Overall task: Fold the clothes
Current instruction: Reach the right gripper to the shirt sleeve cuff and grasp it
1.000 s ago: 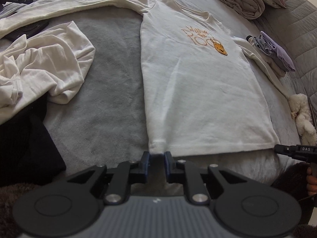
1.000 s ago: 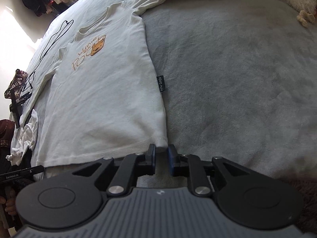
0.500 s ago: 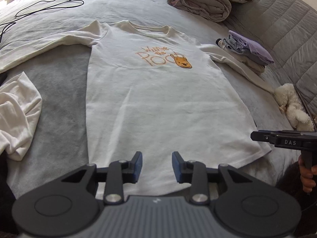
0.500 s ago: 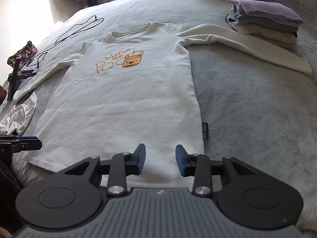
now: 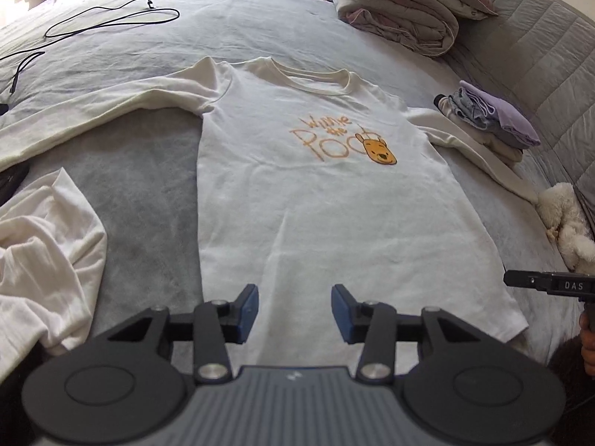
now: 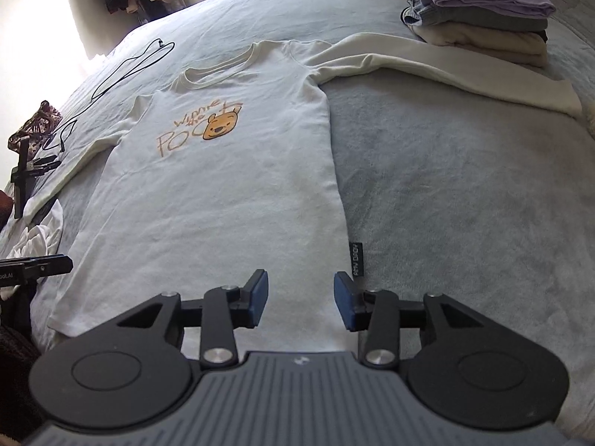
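Note:
A cream long-sleeved shirt (image 5: 316, 200) (image 6: 230, 186) with an orange bear print lies flat, face up, on the grey bed, both sleeves spread out. My left gripper (image 5: 294, 312) hovers over the hem near its left corner, jaws opening, nothing between the blue pads. My right gripper (image 6: 300, 299) hovers over the hem near the right side seam and its black label (image 6: 356, 254), jaws opening as well and empty. The tip of the right gripper (image 5: 550, 284) shows at the right edge of the left wrist view, the left one (image 6: 33, 269) at the left edge of the right wrist view.
A crumpled white garment (image 5: 41, 260) lies left of the shirt. A stack of folded clothes (image 5: 491, 122) (image 6: 479, 11) sits by the right sleeve, with a plush toy (image 5: 565, 223), folded bedding (image 5: 405, 11), and a black cable (image 5: 111, 18) further off.
Both grippers let go of the shirt's bottom corners and opened. Both drew back and turned toward the shirt's middle, so the whole shirt now lies in view.

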Available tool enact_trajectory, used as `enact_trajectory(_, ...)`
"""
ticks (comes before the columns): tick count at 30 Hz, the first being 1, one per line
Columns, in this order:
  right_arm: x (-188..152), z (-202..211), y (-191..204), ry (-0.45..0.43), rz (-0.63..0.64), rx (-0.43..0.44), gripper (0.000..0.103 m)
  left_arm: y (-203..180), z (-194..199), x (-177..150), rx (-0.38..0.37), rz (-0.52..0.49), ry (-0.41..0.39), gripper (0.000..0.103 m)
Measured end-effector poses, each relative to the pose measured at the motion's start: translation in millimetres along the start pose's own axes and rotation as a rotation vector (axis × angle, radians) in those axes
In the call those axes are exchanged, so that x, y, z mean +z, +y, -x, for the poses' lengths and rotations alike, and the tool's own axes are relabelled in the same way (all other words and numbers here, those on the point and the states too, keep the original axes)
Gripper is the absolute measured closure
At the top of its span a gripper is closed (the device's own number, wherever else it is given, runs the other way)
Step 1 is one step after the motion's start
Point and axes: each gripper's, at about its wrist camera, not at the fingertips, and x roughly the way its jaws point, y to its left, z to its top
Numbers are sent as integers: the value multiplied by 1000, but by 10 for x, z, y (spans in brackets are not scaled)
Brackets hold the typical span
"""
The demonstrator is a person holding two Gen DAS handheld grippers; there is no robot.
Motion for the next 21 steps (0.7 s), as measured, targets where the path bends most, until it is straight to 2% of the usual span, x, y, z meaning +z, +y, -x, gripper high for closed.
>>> enact_trajectory(3, 183, -141, 46, -3, 12, 3, 47, -53, -177, 194, 47, -4, 2, 50)
enact_trajectory(7, 403, -285, 56, -10, 17, -11, 42, -101, -382, 451, 85, 10, 2, 44)
enact_trajectory(8, 457, -312, 45, -16, 15, -15, 40, -106, -424, 504, 82, 17, -4, 35)
enact_trajectory(10, 566, -350, -22, -38, -3, -33, 33, -119, -515, 608, 79, 28, -22, 26)
enact_trajectory(15, 800, -428, -282, -86, -85, -88, 29, -135, -789, 802, 109, 25, -60, 20)
enact_trajectory(21, 1010, -428, -794, -168, -234, -196, 28, -3, -1007, 810, 143, 51, -197, 18)
